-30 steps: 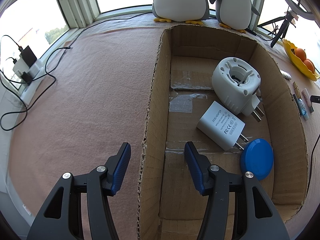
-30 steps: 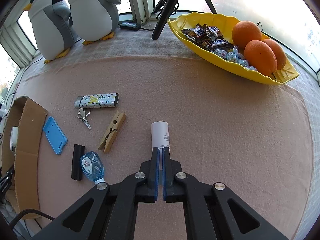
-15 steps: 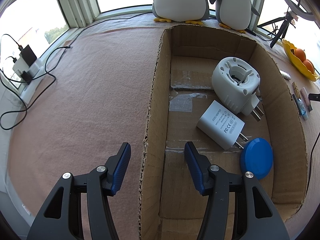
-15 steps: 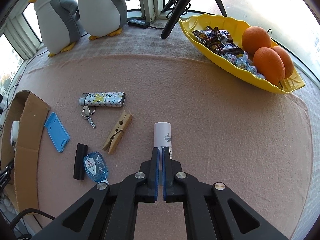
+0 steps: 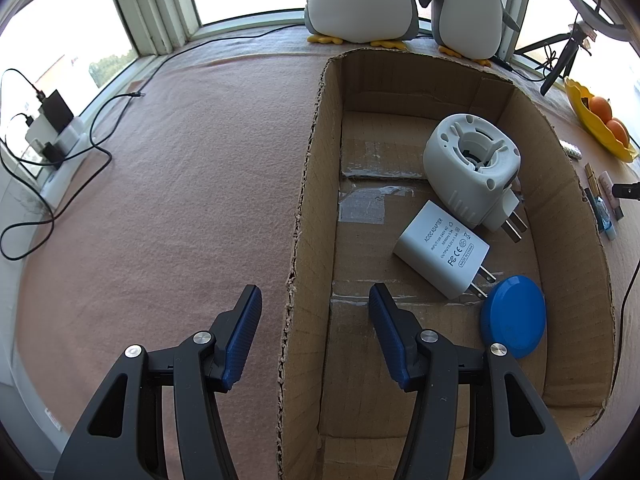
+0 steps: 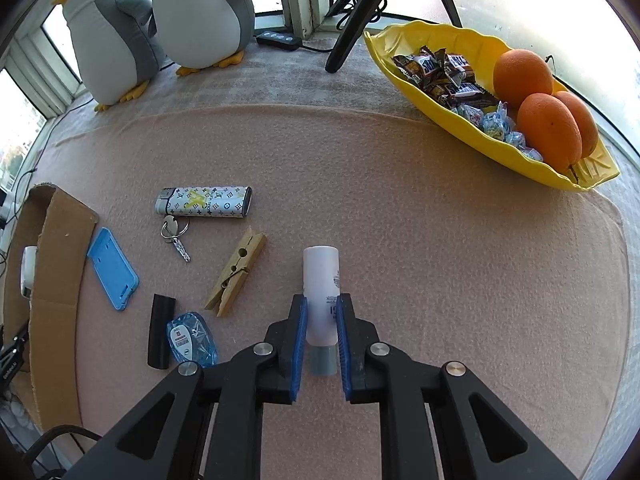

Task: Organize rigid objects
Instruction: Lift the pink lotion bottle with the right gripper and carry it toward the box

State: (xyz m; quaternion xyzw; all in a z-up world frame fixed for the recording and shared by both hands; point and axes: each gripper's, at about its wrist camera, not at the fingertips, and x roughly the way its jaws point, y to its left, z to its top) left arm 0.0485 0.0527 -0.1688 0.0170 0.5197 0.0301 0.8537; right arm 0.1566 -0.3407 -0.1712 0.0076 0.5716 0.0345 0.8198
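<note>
While the left gripper [image 5: 314,312] is straddling the box [image 5: 310,184] wall with fingers spread, the right gripper [image 6: 321,312] is parting its jaws around the white tube [image 6: 322,284], lying on the pink cloth [image 6: 400,208], pads beside it.

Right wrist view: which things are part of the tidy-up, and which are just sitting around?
Job:
- white tube, between the right hand-held gripper jaws, which have just been opening
- lighter
- key
- clothespin
- blue holder
- black cap
- blue dispenser
- cardboard box

Lying about:
- penguins
- yellow dish of sweets and oranges
- tripod leg
</note>
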